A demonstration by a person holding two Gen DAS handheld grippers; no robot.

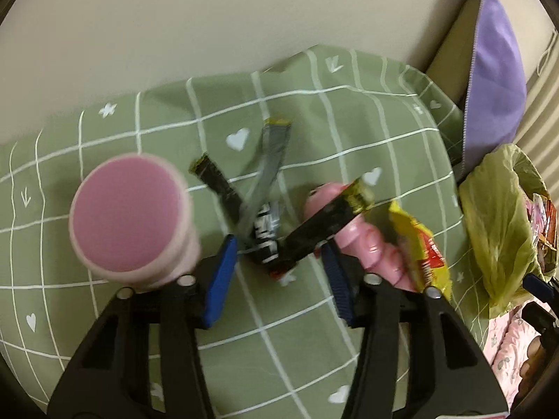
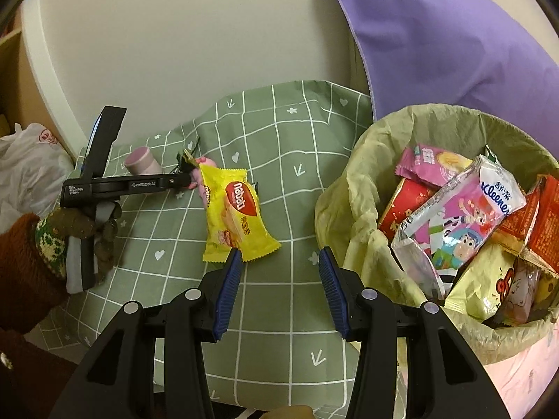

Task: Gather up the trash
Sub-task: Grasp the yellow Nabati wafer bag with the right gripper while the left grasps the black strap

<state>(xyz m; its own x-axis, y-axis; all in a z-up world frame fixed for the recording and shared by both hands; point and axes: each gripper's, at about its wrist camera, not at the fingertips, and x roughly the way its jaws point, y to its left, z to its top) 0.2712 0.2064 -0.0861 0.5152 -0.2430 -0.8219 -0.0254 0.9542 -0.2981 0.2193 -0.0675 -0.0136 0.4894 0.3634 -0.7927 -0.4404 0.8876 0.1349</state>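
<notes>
Green checked cloth | lined bin: snack wrappers, tissue pack

Green checked cloth carries a yellow snack packet, a pink cup, black stick wrappers, and a pink toy.

Two claws are showing, one in each wrist view. One yellow snack packet is lying mid-frame on the green checked cloth. Three dark stick wrappers are crossing at the centre of the left view. One pink cup is sitting left. One lined bin is standing at right, one purple pillow leaning upper right.
</notes>
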